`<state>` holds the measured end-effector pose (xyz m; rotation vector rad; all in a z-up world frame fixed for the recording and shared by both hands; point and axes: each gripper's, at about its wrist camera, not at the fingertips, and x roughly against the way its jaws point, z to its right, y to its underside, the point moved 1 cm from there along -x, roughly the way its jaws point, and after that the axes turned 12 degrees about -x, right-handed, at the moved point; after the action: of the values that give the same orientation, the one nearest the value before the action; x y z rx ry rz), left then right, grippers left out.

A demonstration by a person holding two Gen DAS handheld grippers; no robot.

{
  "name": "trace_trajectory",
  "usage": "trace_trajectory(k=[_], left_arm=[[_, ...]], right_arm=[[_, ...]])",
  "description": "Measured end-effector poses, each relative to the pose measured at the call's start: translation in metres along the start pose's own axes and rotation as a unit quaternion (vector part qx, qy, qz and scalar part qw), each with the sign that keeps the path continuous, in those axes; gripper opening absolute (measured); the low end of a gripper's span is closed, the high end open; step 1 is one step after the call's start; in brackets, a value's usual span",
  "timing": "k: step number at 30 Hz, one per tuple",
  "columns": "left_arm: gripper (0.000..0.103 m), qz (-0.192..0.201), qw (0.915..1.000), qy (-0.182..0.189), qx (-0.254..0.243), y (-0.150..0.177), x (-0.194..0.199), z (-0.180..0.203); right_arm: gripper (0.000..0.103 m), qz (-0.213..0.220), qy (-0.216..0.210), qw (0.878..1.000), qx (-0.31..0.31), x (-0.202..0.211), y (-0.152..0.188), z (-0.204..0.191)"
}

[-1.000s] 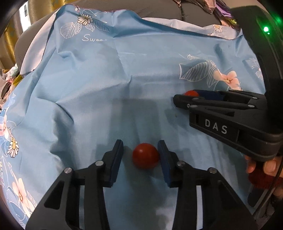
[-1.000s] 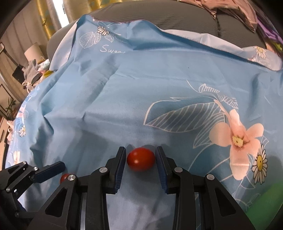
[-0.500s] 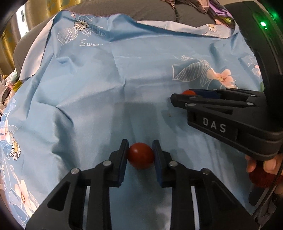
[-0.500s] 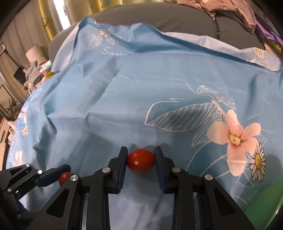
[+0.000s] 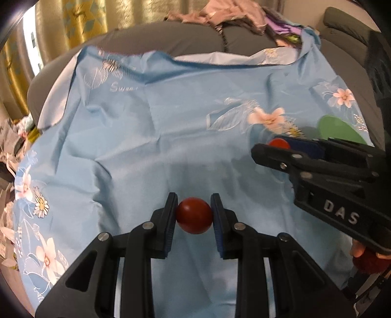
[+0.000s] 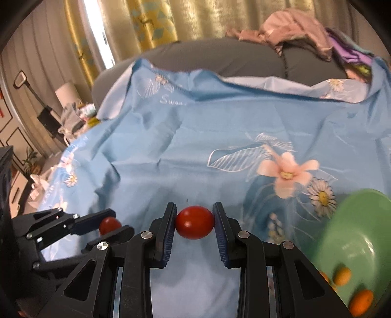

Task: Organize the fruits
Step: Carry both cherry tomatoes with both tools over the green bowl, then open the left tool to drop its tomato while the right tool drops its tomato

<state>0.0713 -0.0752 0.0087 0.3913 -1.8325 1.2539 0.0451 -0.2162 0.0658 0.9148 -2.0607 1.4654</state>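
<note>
My left gripper (image 5: 194, 215) is shut on a round dark red tomato (image 5: 194, 215), held above the blue floral cloth (image 5: 171, 127). My right gripper (image 6: 194, 221) is shut on a second, oval red tomato (image 6: 194, 222), also off the cloth. Each gripper shows in the other's view: the right one (image 5: 281, 144) at the right with its tomato (image 5: 278, 142), the left one (image 6: 107, 223) at the lower left with its tomato (image 6: 109, 225). A green bowl (image 6: 354, 220) at the right holds small orange fruits (image 6: 361, 298).
The cloth covers a grey sofa (image 6: 220, 56) with a pile of clothes (image 6: 305, 29) on its back. Yellow curtains (image 6: 146, 22) hang behind. Clutter lies off the cloth's left edge (image 6: 73, 115). The green bowl also shows in the left wrist view (image 5: 337, 127).
Both grippers closed fully on their tomatoes and lifted them off the cloth. The views rose and tilted up, and the green bowl came into sight at the right.
</note>
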Motion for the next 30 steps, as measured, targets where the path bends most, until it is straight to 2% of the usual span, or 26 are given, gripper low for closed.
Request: trace_trajectory(k=[9, 16, 22, 30], left_arm=[[0.027, 0.040, 0.9977, 0.016, -0.053, -0.023, 0.038, 0.056], [0.027, 0.054, 0.9925, 0.037, -0.103, -0.043, 0.050, 0.110], [0.027, 0.048, 0.9880, 0.055, -0.136, -0.058, 0.039, 0.150], [0.027, 0.019, 0.9836, 0.063, -0.168, -0.072, 0.007, 0.192]], right_arm=[[0.032, 0.060, 0.018, 0.998, -0.020, 0.076, 0.014, 0.034], [0.032, 0.090, 0.041, 0.994, -0.040, 0.118, 0.025, 0.066], [0.032, 0.096, 0.068, 0.991, -0.068, 0.137, 0.036, 0.102], [0.032, 0.072, 0.099, 0.988, -0.094, 0.136, 0.045, 0.150]])
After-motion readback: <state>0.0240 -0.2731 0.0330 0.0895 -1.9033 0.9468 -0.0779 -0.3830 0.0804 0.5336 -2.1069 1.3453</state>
